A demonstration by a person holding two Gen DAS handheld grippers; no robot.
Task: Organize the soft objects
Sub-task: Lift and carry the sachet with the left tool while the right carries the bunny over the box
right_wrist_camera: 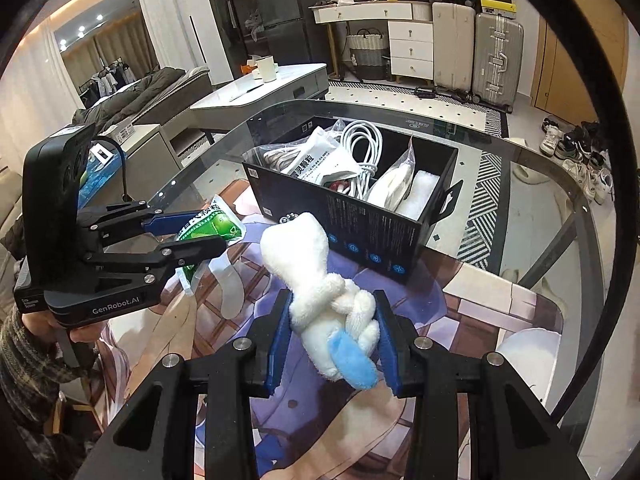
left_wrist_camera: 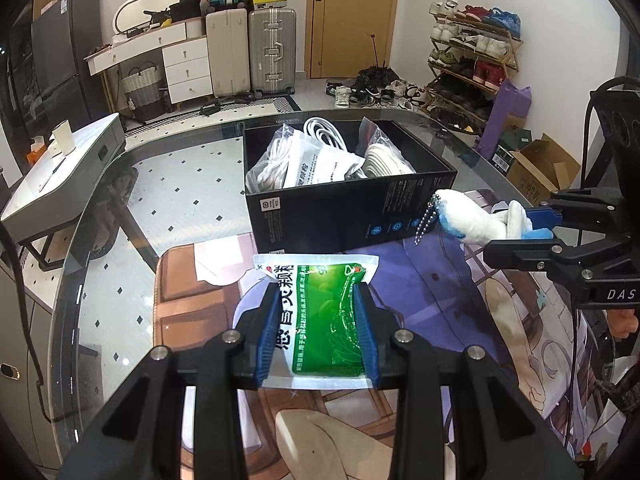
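Observation:
My left gripper [left_wrist_camera: 318,292] is shut on a green and white sachet [left_wrist_camera: 326,312] and holds it above the mat, in front of the black box [left_wrist_camera: 344,216]. It also shows in the right wrist view [right_wrist_camera: 216,228]. My right gripper [right_wrist_camera: 334,300] is shut on a white plush toy with a blue patch [right_wrist_camera: 324,300], held just right of the box's front; it shows in the left wrist view [left_wrist_camera: 476,220] with a bead chain hanging. The black box [right_wrist_camera: 372,236] holds white cables, bagged cords and a white pouch.
A glass table [left_wrist_camera: 180,184] carries a printed anime mat [left_wrist_camera: 460,320] under both grippers. Beyond the table stand a low grey side table [left_wrist_camera: 60,176], suitcases [left_wrist_camera: 272,52], a white dresser and a shoe rack [left_wrist_camera: 472,60]. A cardboard box [left_wrist_camera: 540,168] sits on the floor at the right.

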